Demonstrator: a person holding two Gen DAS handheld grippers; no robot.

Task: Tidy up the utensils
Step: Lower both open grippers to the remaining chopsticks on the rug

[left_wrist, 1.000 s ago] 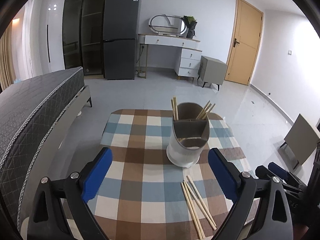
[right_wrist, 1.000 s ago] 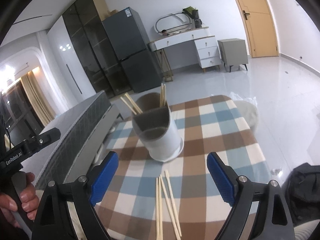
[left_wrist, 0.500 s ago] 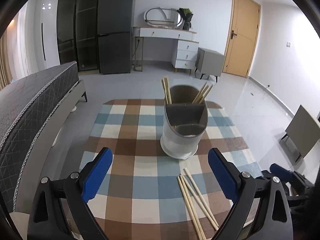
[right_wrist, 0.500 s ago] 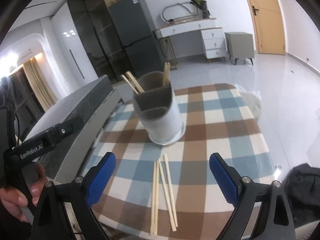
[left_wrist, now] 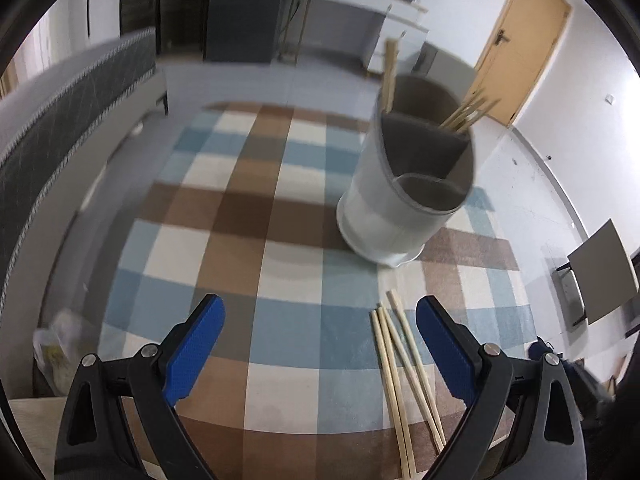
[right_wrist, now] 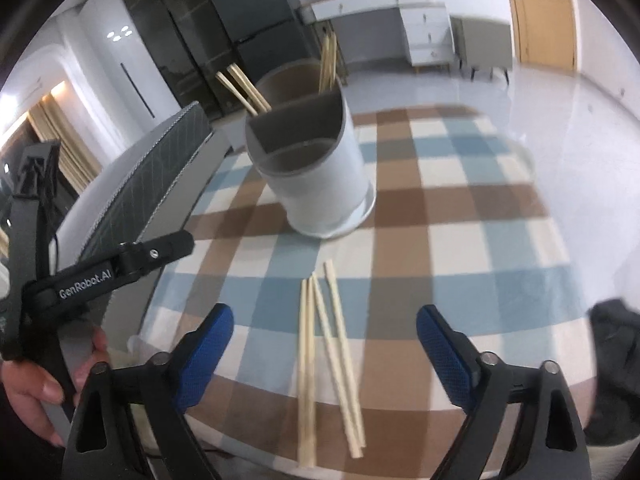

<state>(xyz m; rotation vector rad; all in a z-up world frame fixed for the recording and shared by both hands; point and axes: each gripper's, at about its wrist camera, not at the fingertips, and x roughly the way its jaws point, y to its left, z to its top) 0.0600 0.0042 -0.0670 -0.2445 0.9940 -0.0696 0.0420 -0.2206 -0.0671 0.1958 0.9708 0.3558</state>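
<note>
Now | chopsticks [right_wrist: 328, 356] flat, long axis toward holder [right_wrist: 316, 176] | both tools apart, empty

Both wrist views: shared chopsticks [left_wrist: 404, 368] [right_wrist: 328, 356], holder [left_wrist: 404, 204] [right_wrist: 316, 168]

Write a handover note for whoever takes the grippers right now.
Left gripper: open, empty, above the checked tablecloth.
Right gripper: open, empty, with the loose chopsticks between its fingers' line of sight.
White holder: upright on the cloth, chopsticks already standing in its rear compartments.
Left to do: pick up the loose chopsticks lying flat in front of the holder and drop them in.
</note>
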